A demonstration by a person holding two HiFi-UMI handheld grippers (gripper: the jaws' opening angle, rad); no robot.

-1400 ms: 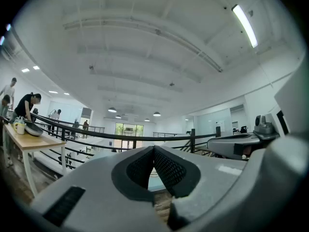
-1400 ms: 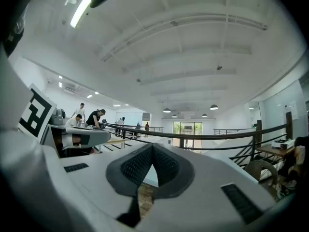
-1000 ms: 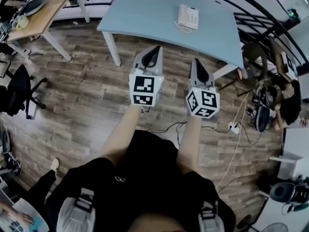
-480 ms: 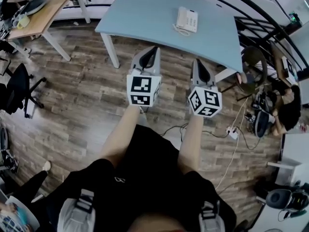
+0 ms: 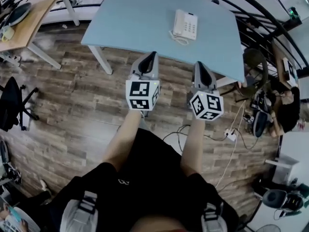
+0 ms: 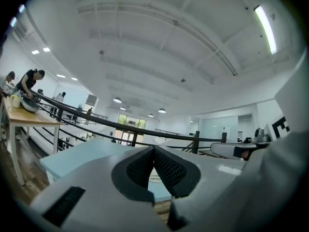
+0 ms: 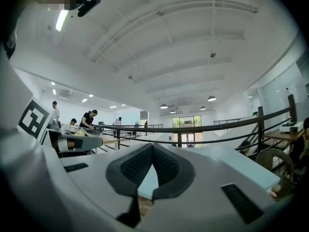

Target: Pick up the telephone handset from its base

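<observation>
In the head view, the telephone (image 5: 186,24) is seen at upper centre on the pale blue table (image 5: 135,18). Its handset (image 5: 178,22) is cradled along the base's left side, well apart from the left gripper (image 5: 151,56) and right gripper (image 5: 199,65) below. The handset is judged light, rigid and smooth, best taken across its narrow middle. In the left gripper view, the jaws are shown pressed together with nothing between them. In the right gripper view, the jaws are likewise clenched and empty.
</observation>
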